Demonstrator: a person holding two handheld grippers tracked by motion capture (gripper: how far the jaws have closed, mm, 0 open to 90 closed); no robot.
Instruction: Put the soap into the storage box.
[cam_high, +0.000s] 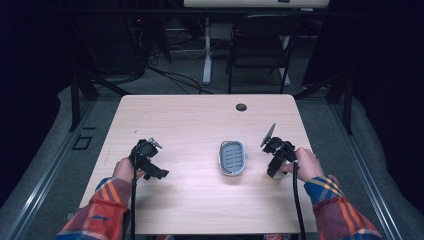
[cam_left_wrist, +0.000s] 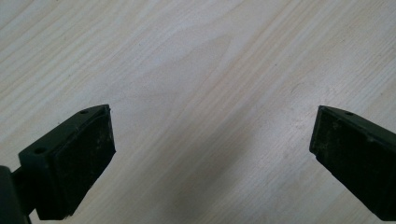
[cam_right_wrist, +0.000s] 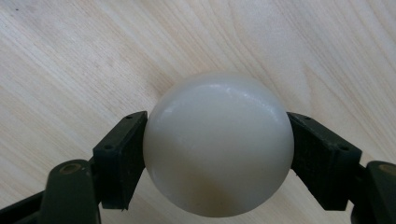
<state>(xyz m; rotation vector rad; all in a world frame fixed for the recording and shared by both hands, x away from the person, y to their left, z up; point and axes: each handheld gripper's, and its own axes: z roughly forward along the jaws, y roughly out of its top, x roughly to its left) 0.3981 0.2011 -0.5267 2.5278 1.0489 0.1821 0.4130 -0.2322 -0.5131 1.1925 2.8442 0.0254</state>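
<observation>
Pale wood surface (cam_high: 190, 125); my right hand-held gripper (cam_right_wrist: 217, 154) clamps a white ball (cam_right_wrist: 218, 142), left hand-held gripper (cam_left_wrist: 212, 154) gapes empty. I'd lower gently into the tray (cam_high: 233, 158).

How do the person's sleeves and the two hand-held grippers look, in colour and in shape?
Both sleeves are plaid, in orange, red and blue. The left hand-held gripper and the right hand-held gripper are black, blocky tools, and a dark cable trails from each. A grey three-cornered plate stands on the right one. The pads are flat, dark and scuffed, with small holes in their holders.
</observation>
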